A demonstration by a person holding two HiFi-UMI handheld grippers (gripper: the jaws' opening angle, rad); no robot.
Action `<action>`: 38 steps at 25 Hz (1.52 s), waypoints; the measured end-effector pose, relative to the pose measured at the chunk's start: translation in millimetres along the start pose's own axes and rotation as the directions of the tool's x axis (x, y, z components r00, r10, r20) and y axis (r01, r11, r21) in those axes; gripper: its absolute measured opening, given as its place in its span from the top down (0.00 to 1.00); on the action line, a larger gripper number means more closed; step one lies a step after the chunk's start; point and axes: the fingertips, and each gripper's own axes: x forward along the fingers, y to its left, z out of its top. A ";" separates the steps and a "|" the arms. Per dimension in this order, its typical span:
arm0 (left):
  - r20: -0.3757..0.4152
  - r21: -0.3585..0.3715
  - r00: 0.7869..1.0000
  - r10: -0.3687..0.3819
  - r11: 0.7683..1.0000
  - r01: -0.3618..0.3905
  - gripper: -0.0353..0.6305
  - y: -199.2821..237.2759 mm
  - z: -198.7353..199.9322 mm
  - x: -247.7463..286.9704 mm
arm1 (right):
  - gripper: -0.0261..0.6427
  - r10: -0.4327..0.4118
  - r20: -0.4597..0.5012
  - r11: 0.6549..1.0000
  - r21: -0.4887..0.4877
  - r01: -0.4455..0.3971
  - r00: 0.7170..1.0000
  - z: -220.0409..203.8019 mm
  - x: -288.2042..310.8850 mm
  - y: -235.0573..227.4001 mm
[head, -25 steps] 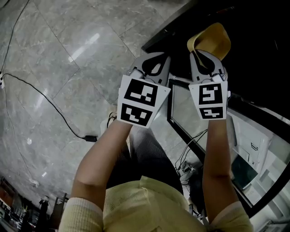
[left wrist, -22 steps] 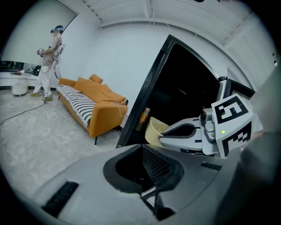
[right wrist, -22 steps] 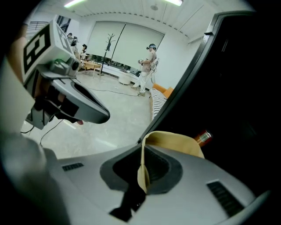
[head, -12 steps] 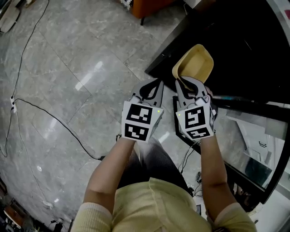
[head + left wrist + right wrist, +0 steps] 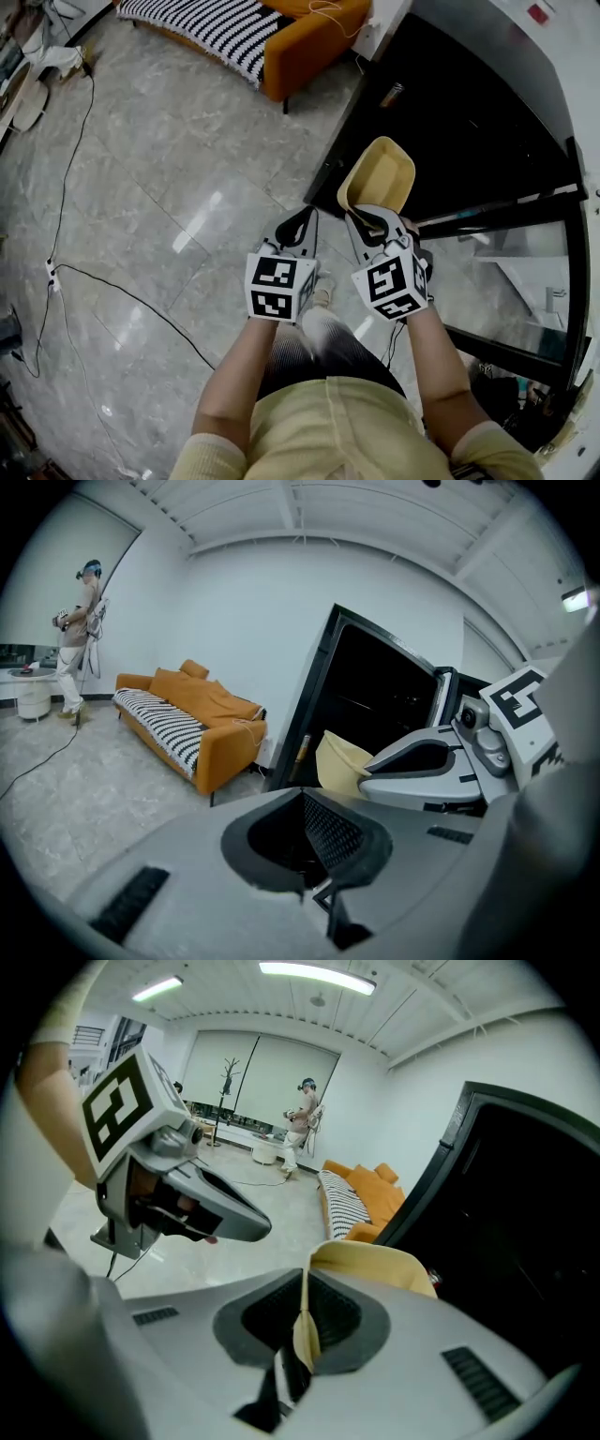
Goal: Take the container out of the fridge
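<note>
A pale yellow container (image 5: 380, 176) hangs in front of the dark, open fridge (image 5: 469, 112), above the floor. My right gripper (image 5: 361, 217) is shut on its near rim; in the right gripper view the thin yellow rim (image 5: 302, 1326) is pinched between the pads and the bowl (image 5: 375, 1265) sticks out beyond them. My left gripper (image 5: 302, 217) hovers just left of it over the grey floor, its jaws shut with nothing between them (image 5: 305, 803). In the left gripper view the container (image 5: 339, 759) shows past the right gripper (image 5: 412, 761).
The fridge's glass door (image 5: 511, 272) stands open at the right, by my right arm. An orange sofa (image 5: 309, 28) with a striped blanket lies ahead on the left. A black cable (image 5: 112, 291) crosses the tiled floor. A person (image 5: 302, 1119) stands far off.
Both grippers have risen and drawn back from the fridge, closer together, with the container still in the right one. The sofa has come into view.
</note>
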 end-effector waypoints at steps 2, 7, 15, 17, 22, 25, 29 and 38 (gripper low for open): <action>0.000 0.012 1.000 -0.009 1.000 0.009 0.91 -4.2 3.5 -6.0 | 0.91 0.002 0.009 1.000 0.006 -0.002 1.000 5.2 -8.4 4.6; -0.005 0.031 1.000 -0.021 0.999 0.021 0.91 -15.3 9.3 -26.2 | 0.91 0.011 0.025 1.000 0.019 -0.012 1.000 14.3 -29.0 17.3; 0.019 0.058 0.999 -0.037 0.998 0.035 0.91 -21.3 30.7 -48.2 | 0.91 0.007 0.050 0.999 0.047 -0.009 0.999 28.2 -50.8 17.4; 0.036 0.069 0.999 -0.031 0.997 0.029 0.91 -22.4 34.9 -54.0 | 0.91 0.005 0.057 0.999 0.049 -0.008 0.998 31.5 -56.0 19.6; 0.083 0.100 0.996 -0.033 0.995 0.025 0.91 -26.5 50.9 -64.2 | 0.91 -0.018 0.088 0.998 0.067 0.012 0.996 41.9 -65.5 23.1; 0.095 0.119 0.995 -0.038 0.993 0.026 0.91 -30.9 56.1 -70.9 | 0.91 -0.026 0.101 0.997 0.078 0.018 0.995 46.1 -72.8 26.2; 0.099 0.122 0.994 -0.051 0.992 0.039 0.91 -38.1 55.6 -78.0 | 0.91 -0.029 0.107 0.995 0.094 0.019 0.994 45.6 -83.2 30.2; 0.098 0.139 0.995 -0.032 0.990 0.018 0.91 -42.9 45.3 -95.4 | 0.91 -0.030 0.120 0.990 0.137 0.013 0.992 44.3 -101.0 42.7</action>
